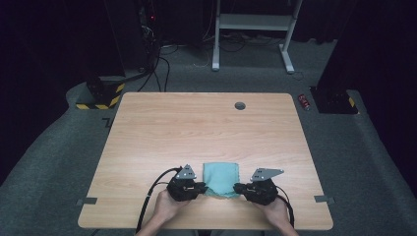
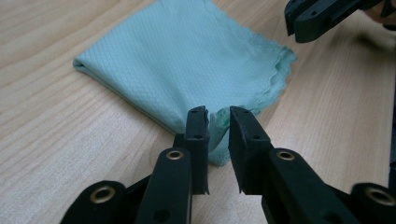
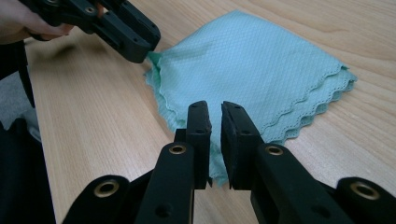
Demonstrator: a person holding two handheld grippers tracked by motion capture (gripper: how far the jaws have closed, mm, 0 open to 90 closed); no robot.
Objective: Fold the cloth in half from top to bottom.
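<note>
A folded pale-green cloth (image 1: pixel 221 178) lies on the wooden table (image 1: pixel 196 128) near its front edge, scalloped hems toward me. My left gripper (image 1: pixel 204 187) sits at the cloth's near left corner. In the left gripper view, that corner of the cloth (image 2: pixel 187 60) rises into the gap of the left gripper (image 2: pixel 218 114), whose jaws stand slightly apart and do not press it. My right gripper (image 1: pixel 236 187) is at the near right corner. Its jaws (image 3: pixel 215 108) keep a narrow gap over the cloth (image 3: pixel 252 65) edge. Each gripper also appears across the cloth: right gripper (image 2: pixel 299 23), left gripper (image 3: pixel 140 46).
A round cable hole (image 1: pixel 240 105) sits near the table's far edge. Grey tape tabs (image 1: pixel 86 201) mark the front corners. On the carpet beyond are a white desk frame (image 1: pixel 255 22), a red can (image 1: pixel 304 102) and black cables (image 1: pixel 157 73).
</note>
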